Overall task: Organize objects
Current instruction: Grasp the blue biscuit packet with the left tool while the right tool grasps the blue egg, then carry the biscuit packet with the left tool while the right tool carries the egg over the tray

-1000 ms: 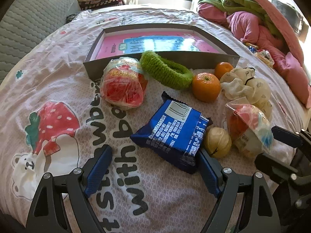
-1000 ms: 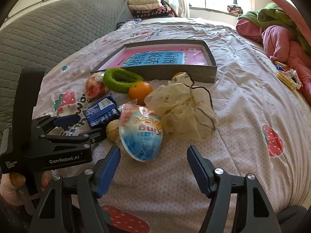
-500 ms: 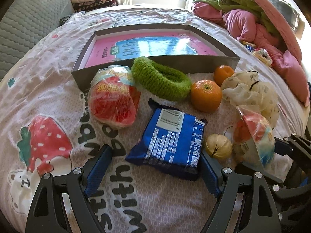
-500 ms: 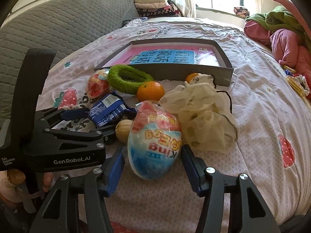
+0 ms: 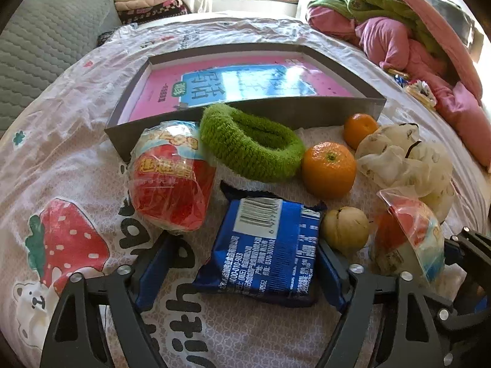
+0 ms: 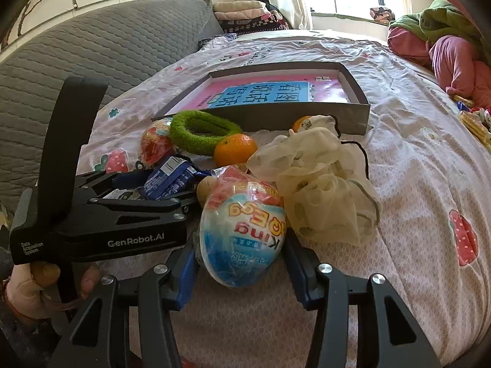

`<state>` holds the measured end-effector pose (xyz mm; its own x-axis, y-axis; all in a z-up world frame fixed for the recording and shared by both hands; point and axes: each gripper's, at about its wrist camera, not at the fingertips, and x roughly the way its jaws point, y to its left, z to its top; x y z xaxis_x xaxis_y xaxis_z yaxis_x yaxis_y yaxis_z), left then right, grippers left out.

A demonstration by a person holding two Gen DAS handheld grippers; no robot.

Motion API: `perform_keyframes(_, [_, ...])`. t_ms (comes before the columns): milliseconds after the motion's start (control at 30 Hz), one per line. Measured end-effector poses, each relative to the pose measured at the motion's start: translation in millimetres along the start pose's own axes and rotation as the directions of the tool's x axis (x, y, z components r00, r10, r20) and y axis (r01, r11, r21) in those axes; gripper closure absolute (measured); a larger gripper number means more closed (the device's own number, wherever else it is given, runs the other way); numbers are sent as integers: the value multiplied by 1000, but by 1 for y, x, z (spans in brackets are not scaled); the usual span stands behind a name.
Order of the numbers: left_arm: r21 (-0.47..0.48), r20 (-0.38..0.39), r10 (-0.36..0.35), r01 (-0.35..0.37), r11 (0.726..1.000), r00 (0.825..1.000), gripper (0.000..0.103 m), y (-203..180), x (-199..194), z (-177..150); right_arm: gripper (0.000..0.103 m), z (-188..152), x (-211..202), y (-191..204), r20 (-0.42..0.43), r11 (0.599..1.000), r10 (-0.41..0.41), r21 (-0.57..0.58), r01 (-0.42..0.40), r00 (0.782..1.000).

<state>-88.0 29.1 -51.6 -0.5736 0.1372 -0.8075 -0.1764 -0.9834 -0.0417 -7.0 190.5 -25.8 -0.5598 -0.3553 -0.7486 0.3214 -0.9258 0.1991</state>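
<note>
A blue snack packet [image 5: 264,254] lies flat on the bedspread between the fingers of my left gripper [image 5: 245,260]. Its jaws are closing; the right pad meets the packet's edge and the left pad stands clear of it. A blue and white wrapped egg toy [image 6: 242,233] sits between the fingers of my right gripper [image 6: 241,245]. Those jaws are closing too, and both pads touch the wrapper. A grey box [image 5: 276,110] with a pink book inside lies behind the pile.
Around the packet lie a red wrapped egg toy [image 5: 172,181], a green fuzzy ring [image 5: 251,147], two oranges [image 5: 328,168], a tan nut-like ball [image 5: 345,230] and a cream mesh cloth [image 5: 405,159]. Pink and green bedding [image 5: 399,40] is heaped at far right. A hand [image 6: 30,282] holds the left gripper.
The left gripper slid forward so the blue packet lies between its fingers, which narrowed slightly. The right gripper's fingers closed in from wide apart onto the blue and white egg toy.
</note>
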Motion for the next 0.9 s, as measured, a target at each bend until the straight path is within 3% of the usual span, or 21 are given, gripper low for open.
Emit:
perform_keyframes(133, [4, 24, -6, 6, 1000, 1000, 48, 0, -7, -1, 52, -1, -3, -1, 6, 1000, 6, 1, -6, 1000])
perform_keyframes(667, [-1, 11, -90, 90, 996, 996, 50, -1, -31, -23, 52, -6, -9, 4, 14, 997, 78, -13, -78, 997])
perform_keyframes(900, [-27, 35, -82, 83, 996, 996, 50, 5, -48, -25, 52, -8, -18, 6, 35, 993, 121, -14, -120, 992])
